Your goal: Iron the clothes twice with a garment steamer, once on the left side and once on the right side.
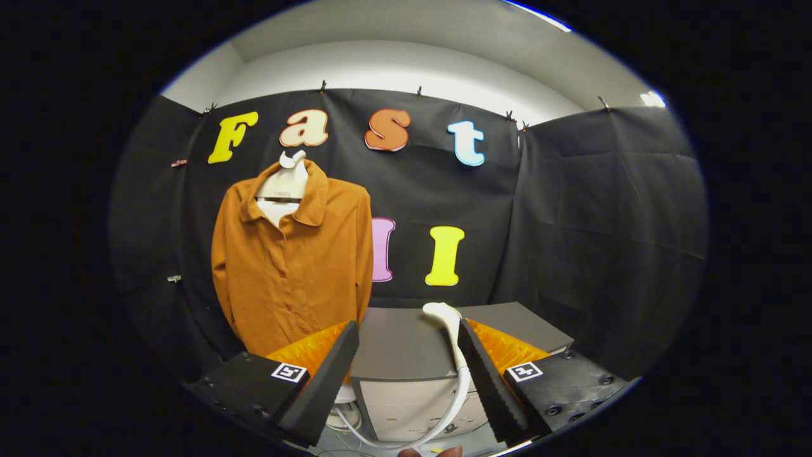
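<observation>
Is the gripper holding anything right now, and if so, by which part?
Nothing is held. The gripper is open; the steamer rests on the table, near one finger, ungripped.

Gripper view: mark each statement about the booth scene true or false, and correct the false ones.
1. The orange shirt hangs on a hanger against the black cloth wall. True.
2. The gripper is shut on the steamer. False: its fingers are spread open, and the steamer's white handle stands just inside the right finger.
3. The shirt lies folded on the grey cabinet. False: it hangs beyond the left finger.
4. A white hose runs down from the steamer. True.
</observation>
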Demonstrator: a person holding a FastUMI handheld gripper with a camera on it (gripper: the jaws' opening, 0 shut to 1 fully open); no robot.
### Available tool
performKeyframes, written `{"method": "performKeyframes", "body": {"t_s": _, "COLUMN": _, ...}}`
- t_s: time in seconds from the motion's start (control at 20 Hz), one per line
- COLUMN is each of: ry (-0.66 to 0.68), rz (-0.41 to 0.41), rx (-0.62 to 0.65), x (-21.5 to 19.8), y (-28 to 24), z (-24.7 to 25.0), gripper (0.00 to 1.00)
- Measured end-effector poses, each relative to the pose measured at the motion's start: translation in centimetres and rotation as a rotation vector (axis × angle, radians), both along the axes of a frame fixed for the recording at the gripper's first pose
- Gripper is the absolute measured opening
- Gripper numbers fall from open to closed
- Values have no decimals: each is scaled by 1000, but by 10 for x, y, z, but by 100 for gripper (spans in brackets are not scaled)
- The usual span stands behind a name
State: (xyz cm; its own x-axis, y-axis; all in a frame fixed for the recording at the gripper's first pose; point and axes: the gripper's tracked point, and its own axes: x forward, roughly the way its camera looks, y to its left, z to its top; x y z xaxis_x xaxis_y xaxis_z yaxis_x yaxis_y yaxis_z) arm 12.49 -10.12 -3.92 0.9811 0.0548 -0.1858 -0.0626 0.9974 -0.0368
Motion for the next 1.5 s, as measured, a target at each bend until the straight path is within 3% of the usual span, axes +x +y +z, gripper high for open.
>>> {"method": "performKeyframes", "body": {"t_s": 0.6, "ry": 476, "rz": 35, "rx": 63, "x": 162, "y": -76, "z": -140, "gripper": 99}}
{"method": "performKeyframes", "body": {"t_s": 1.0, "ry": 680, "rz": 37, "rx": 86, "x": 202, "y": -91, "z": -203, "gripper": 98}}
{"method": "performKeyframes", "body": {"t_s": 1.3, "ry": 753, "rz": 44, "rx": 85, "x": 209, "y": -87, "z": -230, "gripper": 44}}
{"method": "performKeyframes", "body": {"t_s": 1.35, "ry": 736, "rz": 50, "rx": 86, "x": 204, "y": -88, "z": -219, "gripper": 45}}
{"method": "performKeyframes", "body": {"t_s": 1.5, "ry": 664, "rz": 71, "rx": 126, "x": 208, "y": -85, "z": -215, "gripper": 30}}
